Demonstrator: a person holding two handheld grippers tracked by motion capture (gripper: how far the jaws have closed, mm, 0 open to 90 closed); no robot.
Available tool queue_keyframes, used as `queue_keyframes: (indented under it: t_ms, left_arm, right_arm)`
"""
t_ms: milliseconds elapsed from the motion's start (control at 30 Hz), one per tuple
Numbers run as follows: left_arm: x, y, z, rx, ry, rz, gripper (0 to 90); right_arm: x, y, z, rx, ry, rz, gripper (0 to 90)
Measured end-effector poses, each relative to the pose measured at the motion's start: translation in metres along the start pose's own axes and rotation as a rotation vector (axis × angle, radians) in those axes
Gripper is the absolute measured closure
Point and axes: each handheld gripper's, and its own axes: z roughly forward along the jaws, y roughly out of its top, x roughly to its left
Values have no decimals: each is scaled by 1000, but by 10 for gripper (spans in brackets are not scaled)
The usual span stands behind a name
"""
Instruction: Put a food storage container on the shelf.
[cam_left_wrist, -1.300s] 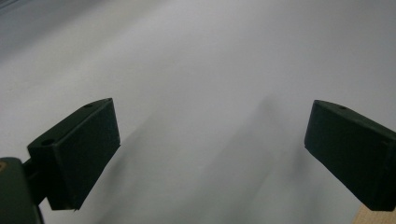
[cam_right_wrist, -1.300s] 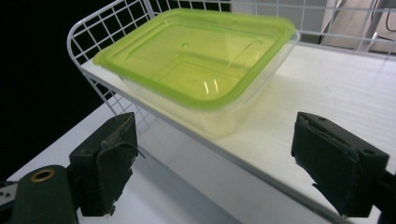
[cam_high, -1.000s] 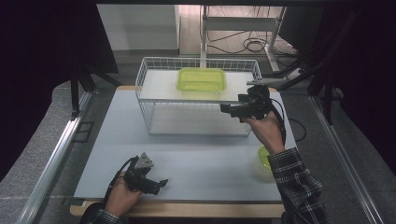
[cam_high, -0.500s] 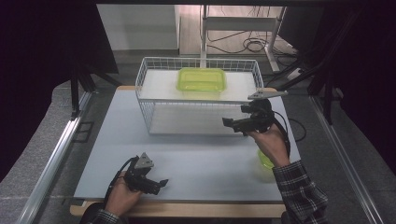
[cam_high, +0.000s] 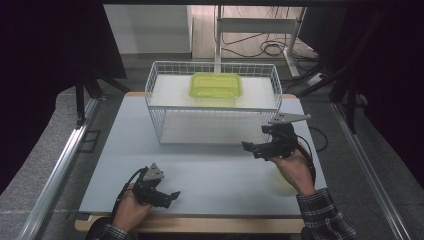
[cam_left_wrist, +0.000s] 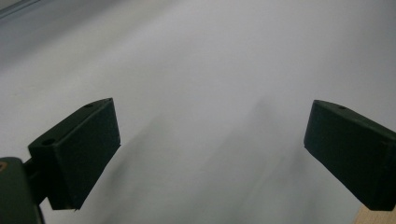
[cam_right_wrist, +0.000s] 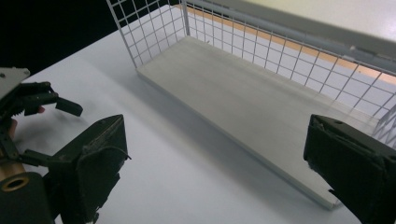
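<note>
Since the earlier frames your right gripper (cam_high: 256, 147) has withdrawn from the wire basket (cam_high: 159, 107) toward the near right of the table (cam_high: 120, 135), and it now sits lower and closer to you. The green container (cam_high: 215, 85) has stayed where it was, and your left gripper (cam_high: 170, 196) has not moved.

Right gripper: jaws spread wide, holding nothing. In the right gripper view the jaws frame the basket's pale floor board (cam_right_wrist: 252, 98) and its white mesh wall.

Left gripper: jaws likewise spread and empty, resting low at the near left edge of the table. The left gripper view shows bare table surface (cam_left_wrist: 210, 70) between the jaws.

The green container lies inside the basket at the far middle, against the far wall. It is well apart from your right gripper, far and to the left of it, with the basket's near wall between them. A second yellow-green object (cam_high: 280, 181) lies on the table under your right hand (cam_high: 292, 167), partly hidden
</note>
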Motion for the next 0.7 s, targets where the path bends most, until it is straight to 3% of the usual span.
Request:
queue_keyframes:
  t_ms: [333,700]
  left_arm:
    - [-3,1,1,-12,-21,22,38]
    - [-4,1,0,-22,-16,35,38]
  right_arm:
    - [4,-24,-1,9,-9,-4,62]
    - [10,-48,3,8,-13,-20,66]
